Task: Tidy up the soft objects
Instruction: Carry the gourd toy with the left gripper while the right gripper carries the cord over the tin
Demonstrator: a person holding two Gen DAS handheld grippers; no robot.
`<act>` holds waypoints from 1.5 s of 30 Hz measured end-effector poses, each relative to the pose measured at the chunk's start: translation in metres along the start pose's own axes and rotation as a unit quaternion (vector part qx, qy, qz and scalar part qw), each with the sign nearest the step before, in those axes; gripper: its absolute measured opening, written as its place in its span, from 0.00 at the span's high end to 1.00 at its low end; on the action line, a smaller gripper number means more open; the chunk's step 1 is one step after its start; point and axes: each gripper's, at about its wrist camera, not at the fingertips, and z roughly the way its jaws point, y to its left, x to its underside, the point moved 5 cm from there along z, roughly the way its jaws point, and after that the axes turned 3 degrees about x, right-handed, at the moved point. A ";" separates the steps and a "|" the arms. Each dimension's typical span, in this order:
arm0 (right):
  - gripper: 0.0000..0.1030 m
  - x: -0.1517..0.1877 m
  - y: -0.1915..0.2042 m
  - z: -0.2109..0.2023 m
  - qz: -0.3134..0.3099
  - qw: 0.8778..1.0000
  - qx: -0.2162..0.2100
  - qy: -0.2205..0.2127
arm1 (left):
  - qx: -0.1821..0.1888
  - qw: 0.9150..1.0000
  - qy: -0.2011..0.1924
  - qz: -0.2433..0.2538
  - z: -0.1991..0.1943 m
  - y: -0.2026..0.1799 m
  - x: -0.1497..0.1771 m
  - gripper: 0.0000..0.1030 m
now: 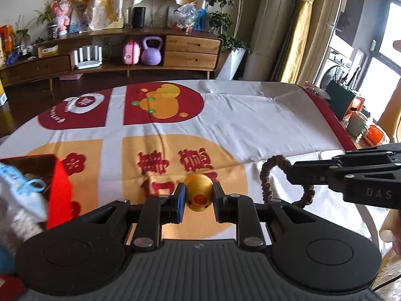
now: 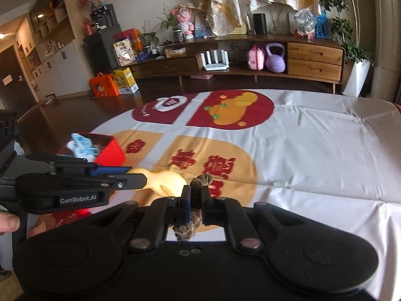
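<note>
My left gripper (image 1: 198, 195) is shut on a yellow rubber duck (image 1: 198, 192), held above the printed tablecloth (image 1: 250, 125); the duck also shows in the right wrist view (image 2: 168, 181), with the left gripper (image 2: 139, 176) coming in from the left. My right gripper (image 2: 196, 195) is shut on a brown braided hair scrunchie (image 2: 198, 183); in the left wrist view the right gripper (image 1: 290, 173) holds the scrunchie (image 1: 265, 175) as a hanging loop, just right of the duck. A red box (image 1: 59, 188) at the left holds light-blue and white soft items (image 1: 22, 188); the box (image 2: 110, 150) also shows in the right wrist view.
A wooden sideboard (image 1: 190, 50) with a purple kettlebell (image 1: 151, 51) stands beyond the table. Cups and orange containers (image 1: 361, 123) sit past the table's right edge. Boxes (image 2: 112, 82) stand on the floor at the left.
</note>
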 end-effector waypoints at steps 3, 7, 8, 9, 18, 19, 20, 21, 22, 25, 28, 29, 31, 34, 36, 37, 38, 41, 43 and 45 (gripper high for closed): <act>0.94 0.000 0.015 -0.010 -0.007 1.000 -0.006 -0.006 | -0.003 1.000 -0.006 -0.006 -0.018 0.004 0.005 0.79; 0.94 0.000 0.036 -0.023 -0.017 1.000 -0.012 -0.013 | -0.003 1.000 -0.019 -0.012 -0.047 0.011 0.010 0.79; 0.94 -0.001 0.042 -0.026 -0.020 1.000 -0.013 -0.015 | -0.005 1.000 -0.022 -0.014 -0.054 0.014 0.011 0.79; 0.94 -0.002 0.047 -0.029 -0.022 0.999 -0.015 -0.017 | -0.009 1.000 -0.025 -0.016 -0.060 0.016 0.011 0.79; 0.94 -0.008 0.096 -0.044 -0.050 0.998 -0.034 -0.030 | -0.029 0.998 -0.058 -0.020 -0.114 0.041 0.006 0.79; 0.94 -0.010 0.101 -0.044 -0.053 0.997 -0.036 -0.031 | -0.031 0.997 -0.061 -0.020 -0.119 0.044 0.005 0.79; 0.94 -0.011 0.107 -0.044 -0.056 0.997 -0.039 -0.032 | -0.034 0.997 -0.064 -0.019 -0.124 0.047 0.005 0.79; 0.94 -0.013 0.112 -0.044 -0.060 0.997 -0.042 -0.033 | -0.036 0.997 -0.067 -0.019 -0.128 0.050 0.004 0.79; 0.94 -0.015 0.118 -0.044 -0.063 0.996 -0.045 -0.035 | -0.039 0.997 -0.070 -0.019 -0.133 0.053 0.004 0.79; 0.94 -0.020 0.132 -0.043 -0.071 0.995 -0.054 -0.040 | -0.049 0.996 -0.076 -0.021 -0.145 0.064 0.004 0.79; 0.94 -0.025 0.147 -0.038 -0.079 0.994 -0.064 -0.042 | -0.059 0.995 -0.082 -0.024 -0.156 0.076 0.004 0.79; 0.94 -0.027 0.153 -0.036 -0.081 0.994 -0.067 -0.042 | -0.063 0.994 -0.083 -0.024 -0.159 0.079 0.004 0.79; 0.94 -0.029 0.162 -0.033 -0.087 0.993 -0.072 -0.042 | -0.068 0.994 -0.085 -0.025 -0.166 0.087 0.005 0.79; 0.94 -0.035 0.176 -0.027 -0.093 0.992 -0.080 -0.042 | -0.080 0.992 -0.088 -0.030 -0.174 0.100 0.006 0.79; 0.94 -0.038 0.185 -0.023 -0.096 0.991 -0.086 -0.041 | -0.087 0.992 -0.089 -0.034 -0.179 0.109 0.007 0.79; 0.94 -0.040 0.190 -0.020 -0.098 0.990 -0.088 -0.041 | -0.092 0.991 -0.089 -0.037 -0.181 0.115 0.008 0.79; 0.94 -0.041 0.195 -0.018 -0.102 0.990 -0.091 -0.041 | -0.096 0.991 -0.089 -0.039 -0.182 0.120 0.009 0.79; 0.94 -0.045 0.209 -0.008 -0.109 0.988 -0.099 -0.038 | -0.109 0.989 -0.088 -0.047 -0.187 0.138 0.012 0.79; 0.94 -0.046 0.217 0.000 -0.114 0.988 -0.102 -0.036 | -0.118 0.988 -0.087 -0.053 -0.189 0.150 0.015 0.79; 0.94 -0.047 0.225 0.008 -0.117 0.987 -0.109 -0.032 | -0.126 0.987 -0.086 -0.060 -0.190 0.162 0.017 0.79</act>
